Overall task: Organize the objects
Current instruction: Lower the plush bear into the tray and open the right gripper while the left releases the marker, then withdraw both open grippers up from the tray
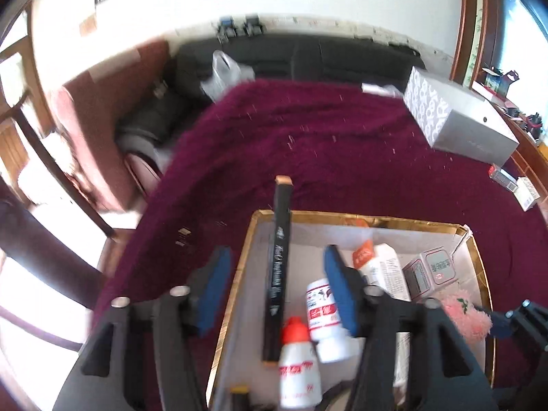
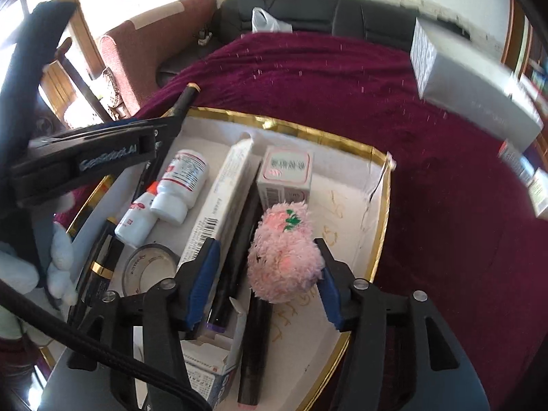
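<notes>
With the pink plush ball lying low-centre in the gold-rimmed tray between the right gripper's parted jaws, lift straight clear; the left gripper gapes empty over the black pen box.

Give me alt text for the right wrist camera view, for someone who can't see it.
The right gripper hangs open over a gold-rimmed box, its blue-padded fingers either side of a pink plush toy. Beside the toy lie a long white carton, two white bottles and a small grey box, all on a maroon cloth.
</notes>
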Action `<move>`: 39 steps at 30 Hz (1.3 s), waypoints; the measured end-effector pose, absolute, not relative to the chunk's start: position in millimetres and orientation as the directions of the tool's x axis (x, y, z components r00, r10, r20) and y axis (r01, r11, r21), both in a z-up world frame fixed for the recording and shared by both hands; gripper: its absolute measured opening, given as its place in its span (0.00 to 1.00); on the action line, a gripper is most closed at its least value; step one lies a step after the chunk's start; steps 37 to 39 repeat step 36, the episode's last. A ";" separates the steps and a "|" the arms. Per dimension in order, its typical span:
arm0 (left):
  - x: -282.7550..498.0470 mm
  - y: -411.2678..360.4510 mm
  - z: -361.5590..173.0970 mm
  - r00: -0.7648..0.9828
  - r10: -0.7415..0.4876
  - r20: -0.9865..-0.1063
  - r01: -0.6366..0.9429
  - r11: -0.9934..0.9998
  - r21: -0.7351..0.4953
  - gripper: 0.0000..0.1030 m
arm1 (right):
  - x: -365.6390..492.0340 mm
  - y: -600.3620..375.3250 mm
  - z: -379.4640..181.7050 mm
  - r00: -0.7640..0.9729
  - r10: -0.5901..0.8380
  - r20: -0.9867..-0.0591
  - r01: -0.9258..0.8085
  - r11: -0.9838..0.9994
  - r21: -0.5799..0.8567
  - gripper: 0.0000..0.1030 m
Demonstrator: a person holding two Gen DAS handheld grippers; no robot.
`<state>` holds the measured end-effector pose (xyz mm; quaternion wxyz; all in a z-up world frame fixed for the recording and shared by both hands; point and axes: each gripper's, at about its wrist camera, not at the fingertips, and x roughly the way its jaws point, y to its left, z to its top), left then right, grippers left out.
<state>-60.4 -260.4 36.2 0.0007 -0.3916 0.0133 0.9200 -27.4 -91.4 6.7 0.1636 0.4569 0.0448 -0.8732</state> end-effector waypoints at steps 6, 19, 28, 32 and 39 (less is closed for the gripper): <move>-2.3 -262.9 77.4 -0.804 -0.076 -0.590 0.063 -0.997 0.043 0.69 | 2.7 -93.6 37.1 -0.642 -0.230 -0.731 0.340 -0.940 -0.003 0.62; 128.9 -272.8 117.9 -0.887 -0.130 -0.444 0.192 -0.976 -0.099 0.99 | 92.2 -76.7 60.4 -0.746 -0.286 -0.602 0.360 -0.933 -0.002 0.74; 170.3 -271.6 99.6 -0.832 -0.240 -0.501 0.298 -0.954 -0.038 0.99 | 134.2 -77.0 54.2 -0.772 -0.277 -0.571 0.371 -0.927 -0.053 0.77; 181.6 -272.0 93.9 -0.817 -0.276 -0.506 0.329 -0.944 -0.015 0.99 | 145.6 -87.2 49.6 -0.768 -0.280 -0.576 0.396 -0.914 -0.083 0.77; 183.8 -266.1 92.6 -0.808 -0.289 -0.513 0.338 -0.941 -0.002 0.99 | 152.0 -91.1 49.8 -0.774 -0.266 -0.574 0.398 -0.910 -0.115 0.77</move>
